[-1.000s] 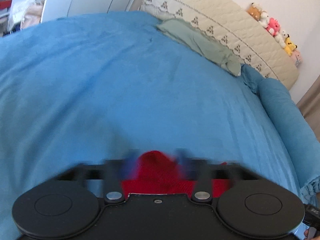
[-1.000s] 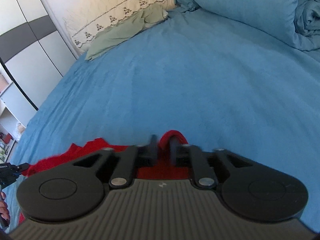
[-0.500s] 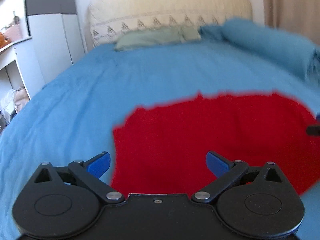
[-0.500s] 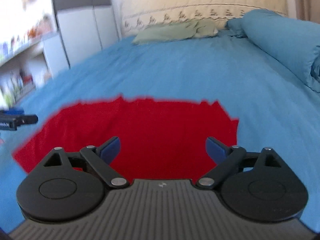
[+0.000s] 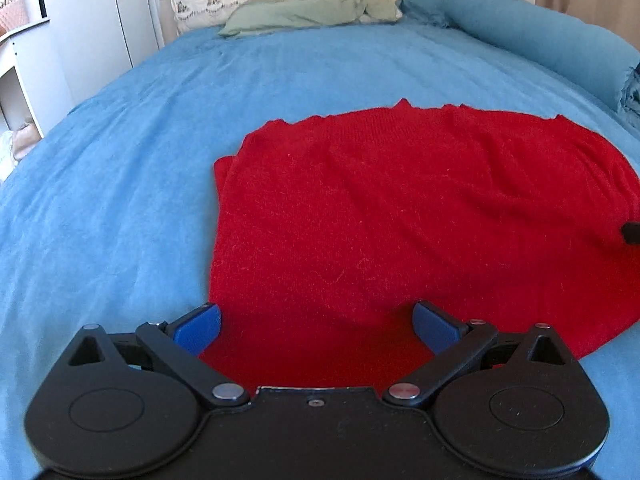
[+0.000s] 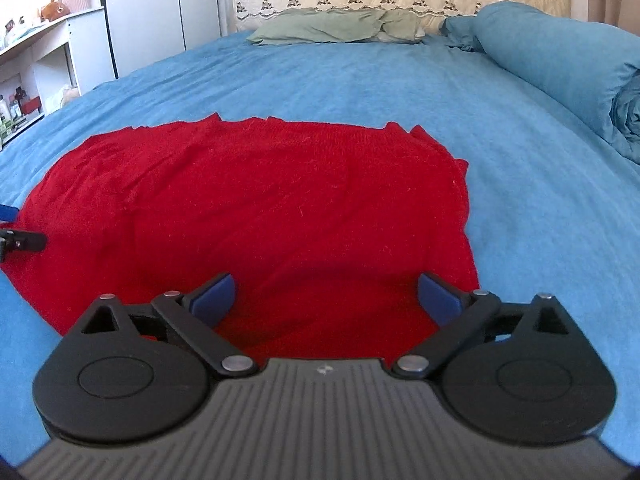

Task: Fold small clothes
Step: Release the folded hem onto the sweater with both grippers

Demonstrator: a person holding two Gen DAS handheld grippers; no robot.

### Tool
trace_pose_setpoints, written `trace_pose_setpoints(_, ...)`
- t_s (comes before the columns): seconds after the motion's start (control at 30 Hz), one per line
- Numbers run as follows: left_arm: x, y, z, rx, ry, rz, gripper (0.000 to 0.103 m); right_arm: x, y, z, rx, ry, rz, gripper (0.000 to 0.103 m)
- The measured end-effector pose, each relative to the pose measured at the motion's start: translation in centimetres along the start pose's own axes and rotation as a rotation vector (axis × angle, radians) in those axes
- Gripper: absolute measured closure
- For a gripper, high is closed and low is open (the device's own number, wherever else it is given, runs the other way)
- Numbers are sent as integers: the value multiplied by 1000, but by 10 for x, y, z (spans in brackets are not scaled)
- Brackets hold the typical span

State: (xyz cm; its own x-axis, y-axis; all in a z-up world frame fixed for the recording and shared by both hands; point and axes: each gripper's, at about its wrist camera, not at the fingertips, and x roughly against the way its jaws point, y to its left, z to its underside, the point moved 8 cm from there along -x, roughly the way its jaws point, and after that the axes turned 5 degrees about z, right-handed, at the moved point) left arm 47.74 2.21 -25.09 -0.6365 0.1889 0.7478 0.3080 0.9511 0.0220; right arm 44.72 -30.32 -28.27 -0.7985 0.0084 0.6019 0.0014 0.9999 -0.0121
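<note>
One bed (image 5: 120, 184): blue cover, fills both views; foot end cut off.
Bedding roll (image 6: 560, 64): blue, far right, partly out of frame.
Red knit garment (image 5: 400, 216): spread flat on bed, near edge hidden behind both grippers.
Left gripper (image 5: 316, 326): jaws spread wide, just opened, nothing clamped; garment below.
Right gripper (image 6: 326, 294): same, jaws wide, just opened, empty.
Green cloth (image 6: 332, 24): by headboard, kind unclear.
</note>
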Motion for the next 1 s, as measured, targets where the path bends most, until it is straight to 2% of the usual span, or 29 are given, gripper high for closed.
trace_pose_setpoints(0.07, 13, -1, -9, -27, -22, -26, 0, 12, -1, -8, 4, -13, 6, 0)
trace_pose_setpoints(0.17, 45, -7, -30, -69, -87, -38, 0, 46, -6, -32, -37, -83, 1, 0)
trace_pose_setpoints(0.3, 77, -32, -56, -78, -109, 23, 0, 98, -15, -49, -67, -79, 30, 0)
trace_pose_setpoints(0.43, 73, -63, -68, -38, -95, 91, 0, 134, -20, -34, -62, -43, 80, 0)
trace_pose_setpoints(0.53, 49, -77, -71, 35, -72, 119, 0, 132, -21, -2, -89, 39, 99, 0)
trace_pose_setpoints(0.7, 13, -102, -73, 107, -20, 194, 0, 115, -27, 41, -264, 100, 87, 0)
trace_pose_setpoints(0.83, -12, -110, -79, 89, 10, 162, 0, 100, -28, 56, -415, 86, 42, 0)
trace_pose_setpoints(1.0, -35, -107, -79, 117, 24, 126, 0, 82, -38, 56, -538, 23, 32, 0)
